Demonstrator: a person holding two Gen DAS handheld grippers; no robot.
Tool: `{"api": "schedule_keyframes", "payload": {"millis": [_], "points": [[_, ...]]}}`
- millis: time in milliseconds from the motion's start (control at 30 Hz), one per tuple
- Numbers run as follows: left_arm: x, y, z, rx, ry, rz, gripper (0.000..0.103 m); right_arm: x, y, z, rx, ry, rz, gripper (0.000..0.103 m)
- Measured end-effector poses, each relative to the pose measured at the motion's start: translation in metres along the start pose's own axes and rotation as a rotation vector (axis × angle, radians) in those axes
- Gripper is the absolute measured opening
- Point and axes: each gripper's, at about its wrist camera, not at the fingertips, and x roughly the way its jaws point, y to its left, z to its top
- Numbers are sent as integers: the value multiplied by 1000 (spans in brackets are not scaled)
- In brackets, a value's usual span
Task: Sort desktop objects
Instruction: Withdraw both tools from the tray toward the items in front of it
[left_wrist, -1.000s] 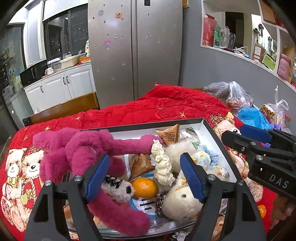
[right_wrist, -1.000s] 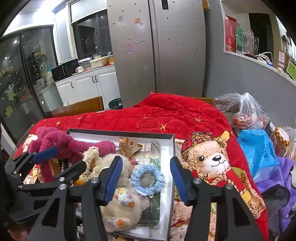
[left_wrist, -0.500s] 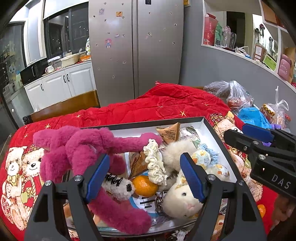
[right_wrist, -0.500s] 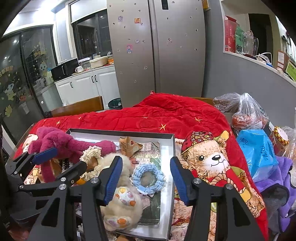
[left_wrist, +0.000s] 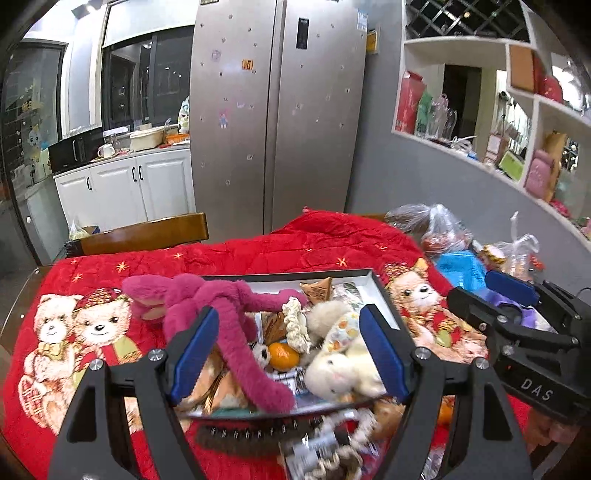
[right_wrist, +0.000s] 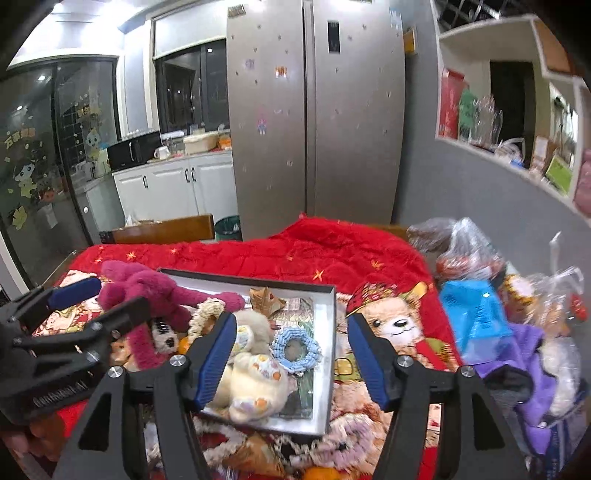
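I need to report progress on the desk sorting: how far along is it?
Mostly done, it seems: the box already holds the pink plush, orange, cream toy and blue ring. Nothing is in hand: the left gripper is open and empty, the right gripper's jaws are opening, empty. Blurred items remain outside the box's near edge.

The box (left_wrist: 373, 275) is crowded edge to edge: the pink plush (left_wrist: 221, 306) sprawls over its left half and spills past the left rim, and the cream plush (left_wrist: 343, 369), orange (left_wrist: 282, 356) and blue ring (right_wrist: 295, 345) fill the rest. The freest room is the bare red blanket (left_wrist: 295, 247) beyond the far rim, up to the chair back (left_wrist: 147, 232). Right of the box, a strip of blanket lies free before the bags (right_wrist: 472, 314). Near the box, a comb (left_wrist: 251, 435) and loose items clutter the desk. Nothing lies between the left gripper (left_wrist: 291, 354) fingers or the opening right gripper (right_wrist: 290, 358) fingers.
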Motion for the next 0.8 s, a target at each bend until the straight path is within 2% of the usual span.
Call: {"api": "schedule_keyframes", "payload": {"millis": [233, 400, 500, 600, 700, 800], "points": [[-66, -1, -17, 12, -55, 22, 80, -78, 3, -7, -12, -99, -36, 72], [-90, -4, -56, 32, -69, 41, 81, -116, 0, -36, -1, -139, -53, 76], [-87, 0, -92, -8, -20, -14, 82, -122, -2, -66, 17, -125, -37, 76], [-77, 3, -118, -39, 33, -34, 82, -113, -4, -88, 18, -83, -56, 76], [-67, -1, -132, -28, 72, -27, 81, -103, -8, -100, 23, -36, -81, 76], [-60, -9, -135, -10, 80, -34, 82, -103, -13, -102, 39, -41, -66, 76]]}}
